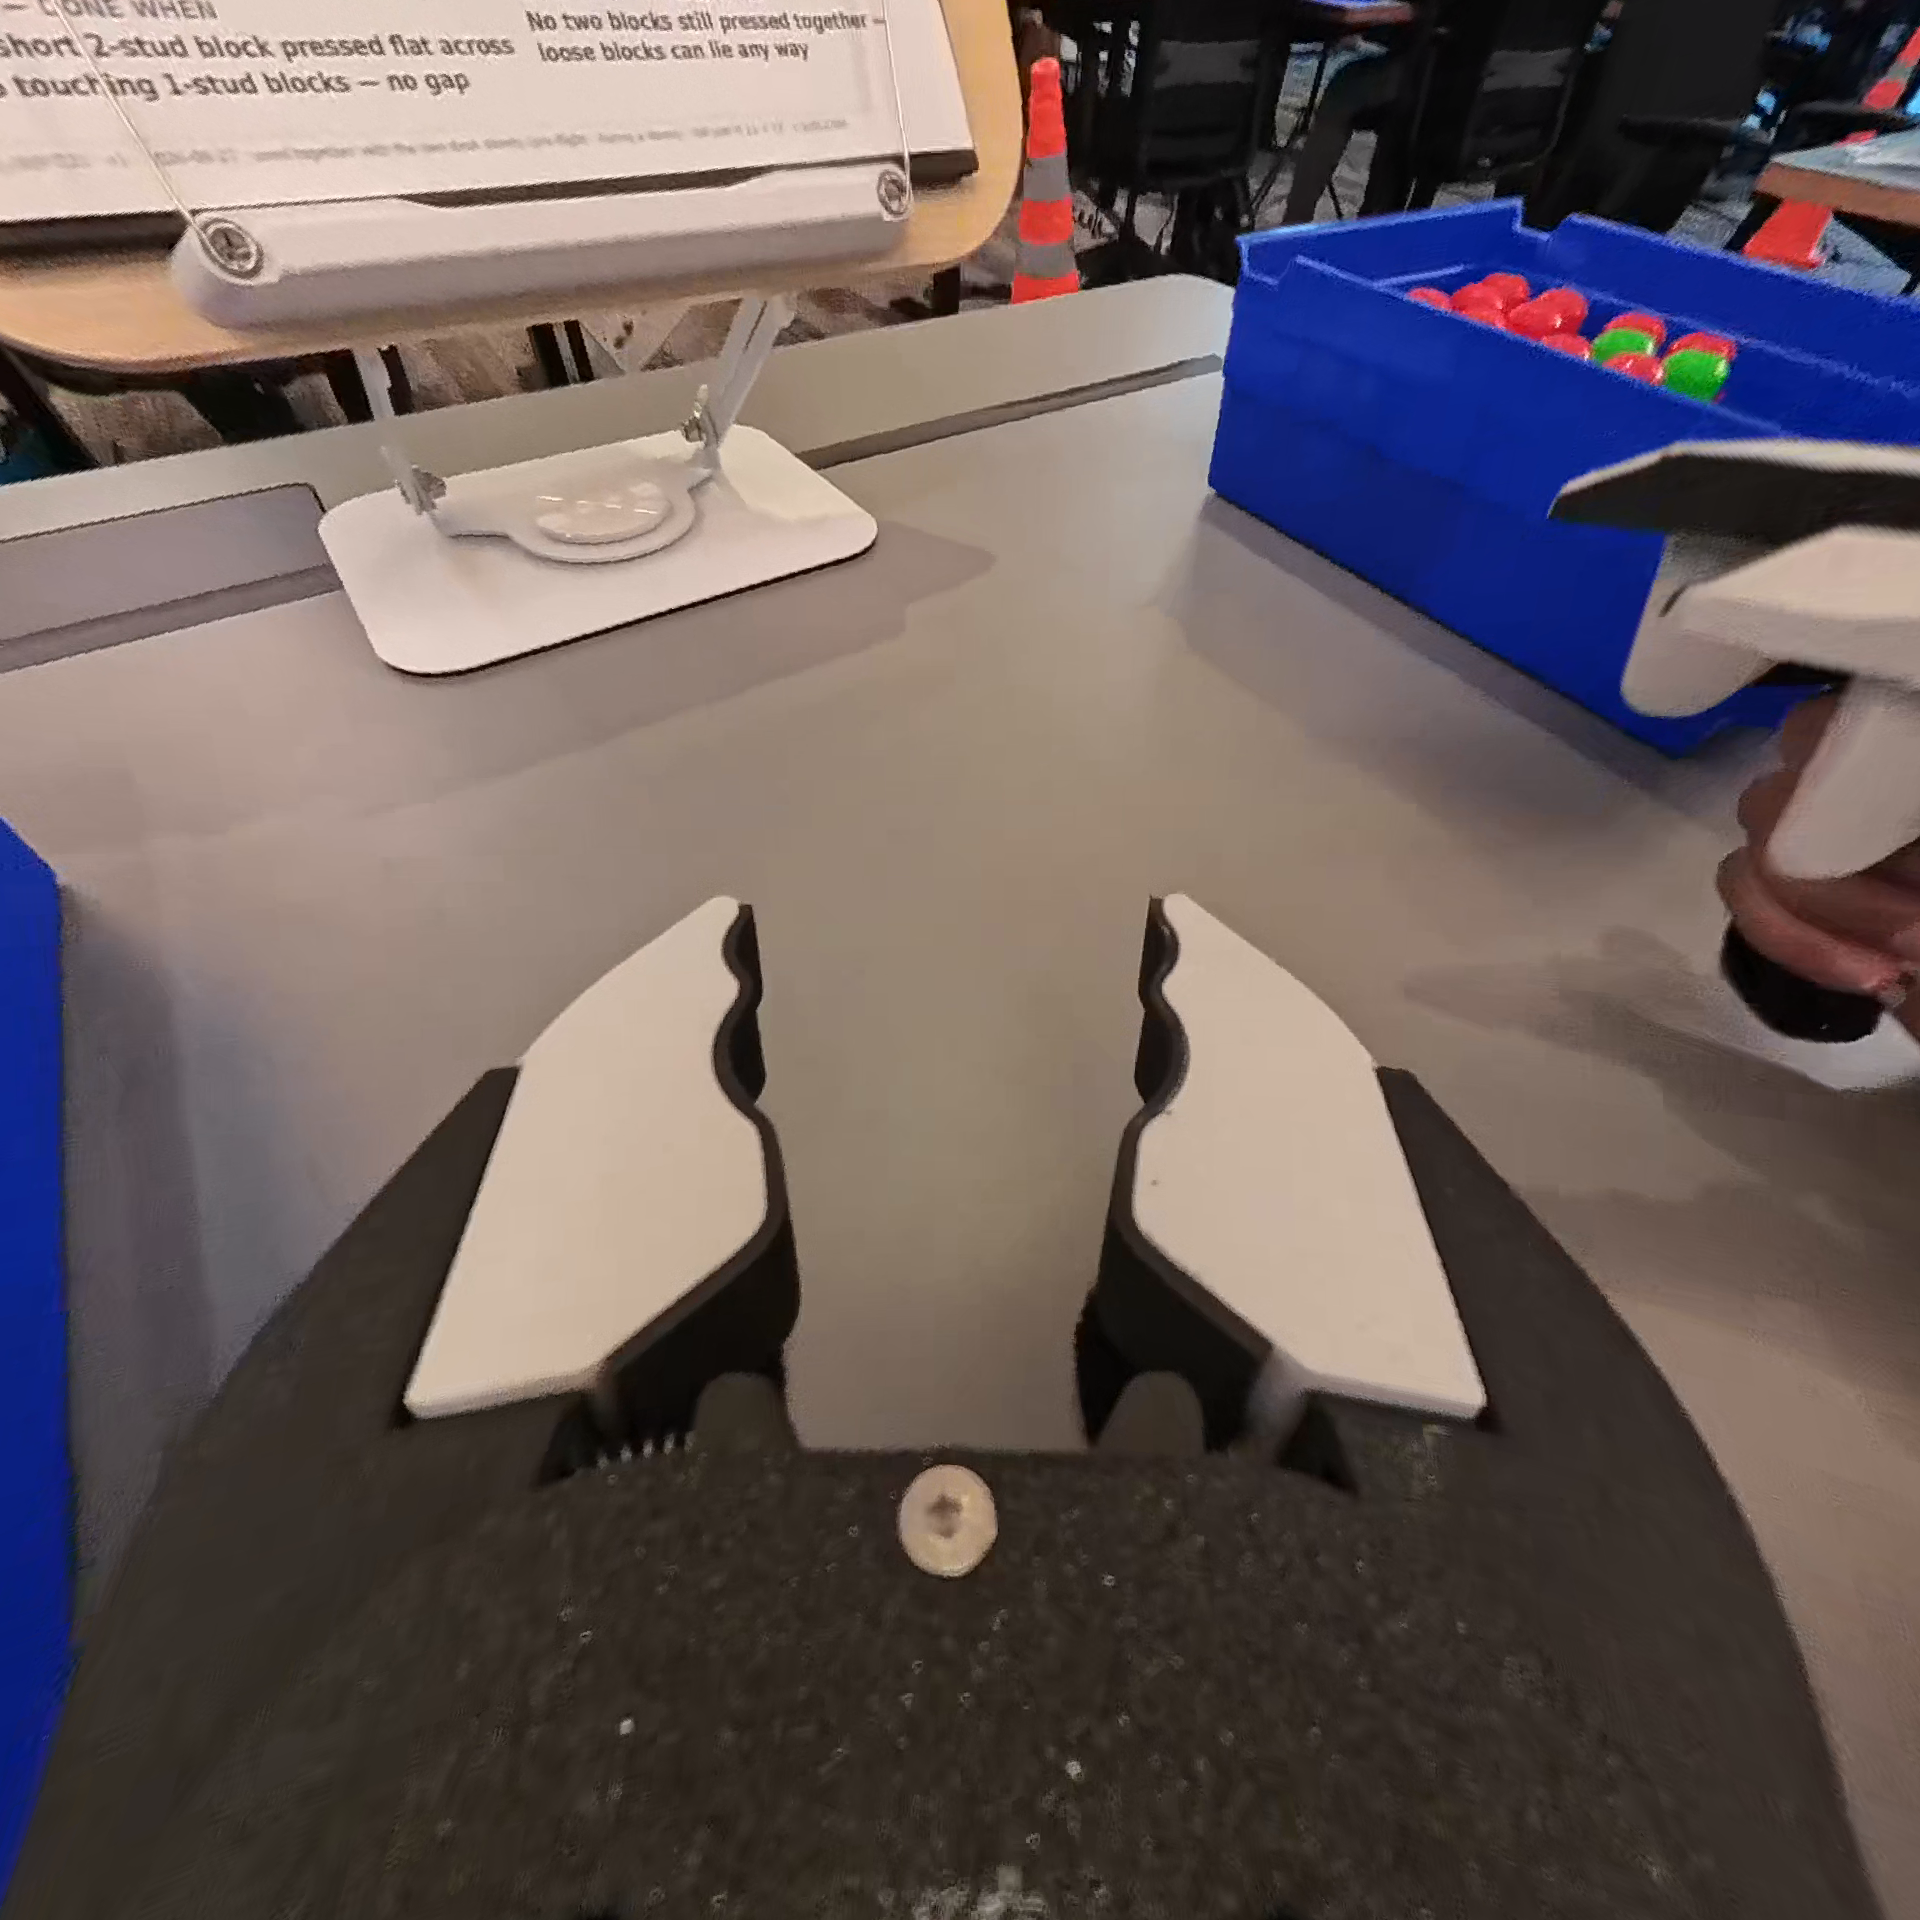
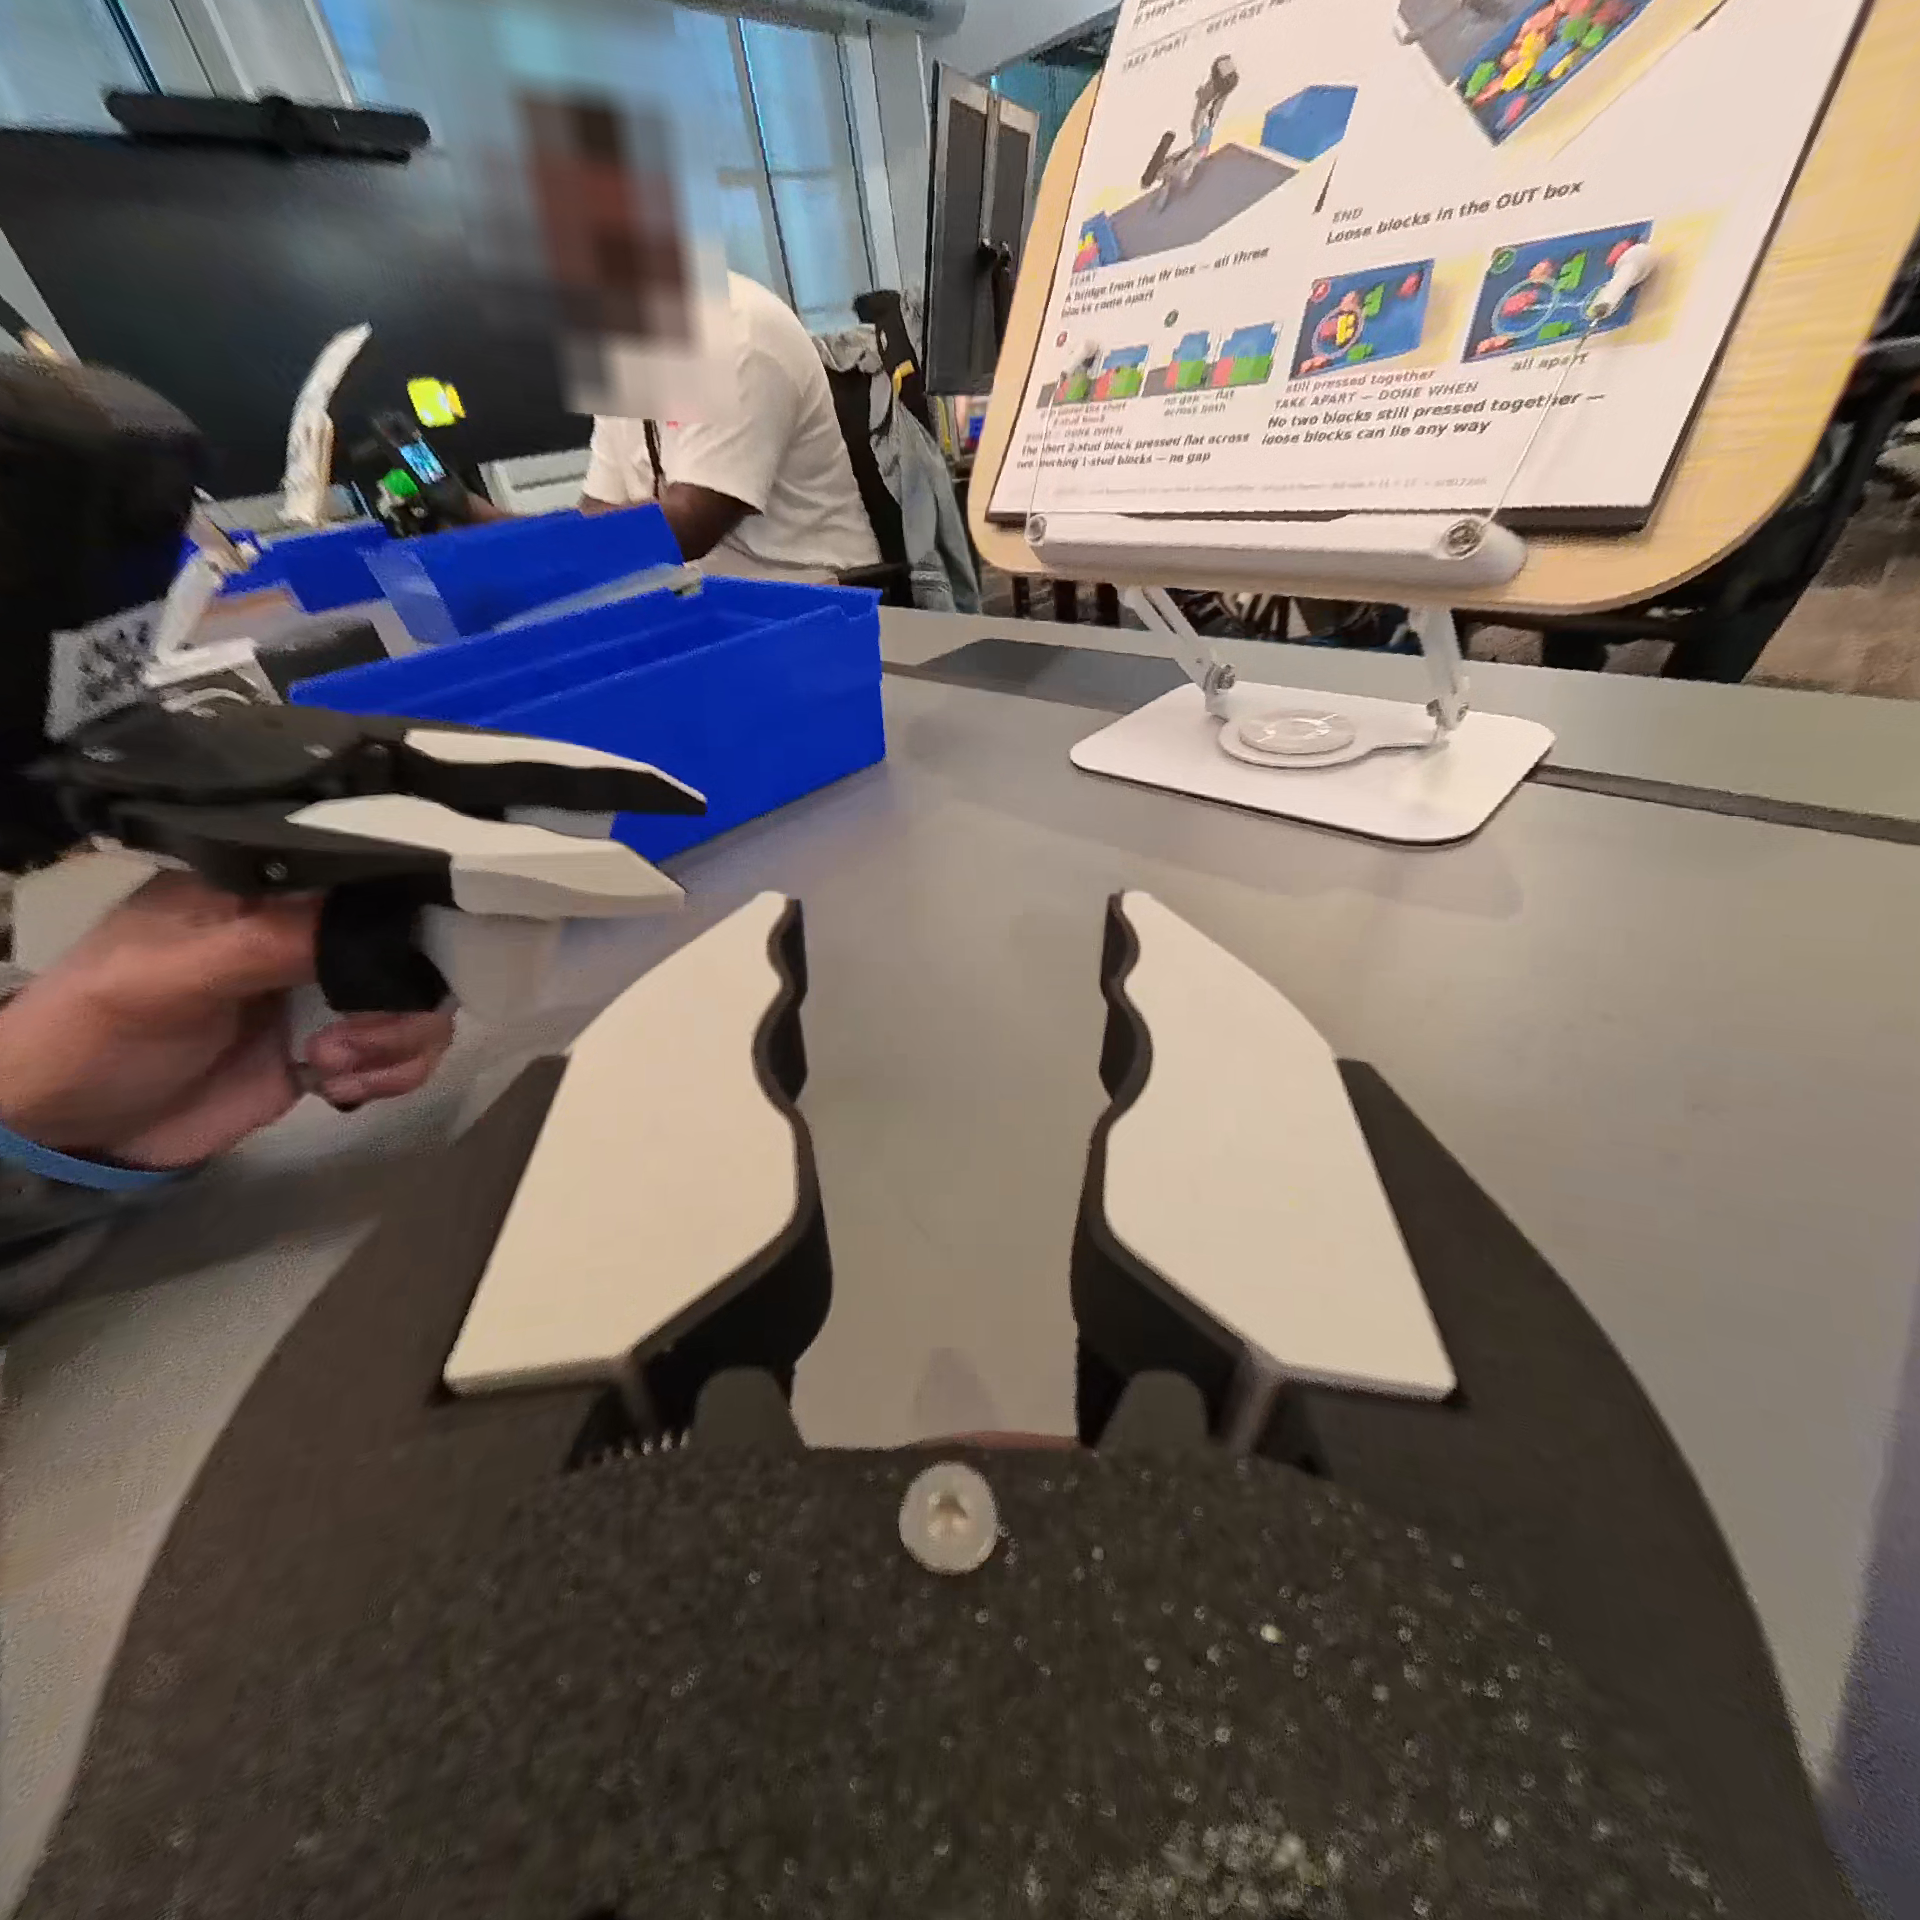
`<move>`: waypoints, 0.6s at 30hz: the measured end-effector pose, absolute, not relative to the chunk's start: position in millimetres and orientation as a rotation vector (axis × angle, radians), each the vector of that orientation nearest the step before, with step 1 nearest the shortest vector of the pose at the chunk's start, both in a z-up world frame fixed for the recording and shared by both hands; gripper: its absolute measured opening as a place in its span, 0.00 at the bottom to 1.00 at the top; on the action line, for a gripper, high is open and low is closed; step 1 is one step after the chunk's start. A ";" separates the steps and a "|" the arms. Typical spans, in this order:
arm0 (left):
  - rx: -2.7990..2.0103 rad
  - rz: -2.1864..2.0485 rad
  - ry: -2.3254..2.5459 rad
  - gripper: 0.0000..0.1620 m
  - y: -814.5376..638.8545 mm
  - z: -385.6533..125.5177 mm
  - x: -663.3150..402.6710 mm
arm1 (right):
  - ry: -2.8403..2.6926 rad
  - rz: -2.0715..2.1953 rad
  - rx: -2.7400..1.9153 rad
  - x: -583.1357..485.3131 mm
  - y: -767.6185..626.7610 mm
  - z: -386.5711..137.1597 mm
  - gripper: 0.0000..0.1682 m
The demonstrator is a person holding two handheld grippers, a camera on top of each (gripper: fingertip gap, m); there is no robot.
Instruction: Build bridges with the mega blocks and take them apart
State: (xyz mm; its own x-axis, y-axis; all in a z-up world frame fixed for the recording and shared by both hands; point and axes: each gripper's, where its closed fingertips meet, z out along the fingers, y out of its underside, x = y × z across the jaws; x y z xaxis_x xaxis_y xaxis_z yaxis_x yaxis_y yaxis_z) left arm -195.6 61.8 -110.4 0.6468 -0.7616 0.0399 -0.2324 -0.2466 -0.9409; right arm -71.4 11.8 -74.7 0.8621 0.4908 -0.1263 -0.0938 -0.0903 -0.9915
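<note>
Red and green mega blocks [image 1: 1590,332] lie in a blue bin [image 1: 1455,488] at the far right of the grey table in the left wrist view. My left gripper [image 1: 951,914] is open and empty above the bare table. It also shows in the right wrist view [image 2: 686,842], held in a hand at the left. My right gripper [image 2: 951,914] is open and empty over the table. It shows at the right edge of the left wrist view [image 1: 1766,582], beside the bin of blocks; its fingertips are out of frame there.
A second blue bin [image 2: 707,686] stands at the left side of the table; its inside is not visible. An instruction board on a white stand [image 1: 592,551] is at the back [image 2: 1309,748]. A person sits at another table behind. Orange cones [image 1: 1044,187] stand beyond.
</note>
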 end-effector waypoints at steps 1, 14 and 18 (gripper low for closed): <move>-1.790 -0.632 0.792 0.43 59.1 -109.9 -194.4 | -0.329 0.484 -1.593 -72.0 11.4 -76.3 0.32; -1.799 -0.726 0.844 0.42 40.7 -122.1 -193.2 | -0.311 0.479 -1.615 -74.1 21.1 -87.2 0.29; -1.782 -0.694 0.870 0.42 40.5 -122.2 -197.8 | -0.296 0.481 -1.627 -72.1 23.0 -90.0 0.28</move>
State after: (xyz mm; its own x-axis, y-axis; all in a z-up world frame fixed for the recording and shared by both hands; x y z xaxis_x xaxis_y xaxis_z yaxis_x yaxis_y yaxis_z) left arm -197.8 40.5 -122.2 0.5777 -0.8137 0.0646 -0.2440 -0.2477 -0.9376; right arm -72.1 23.0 -90.0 0.8763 0.4629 -0.1333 -0.0887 -0.1169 -0.9892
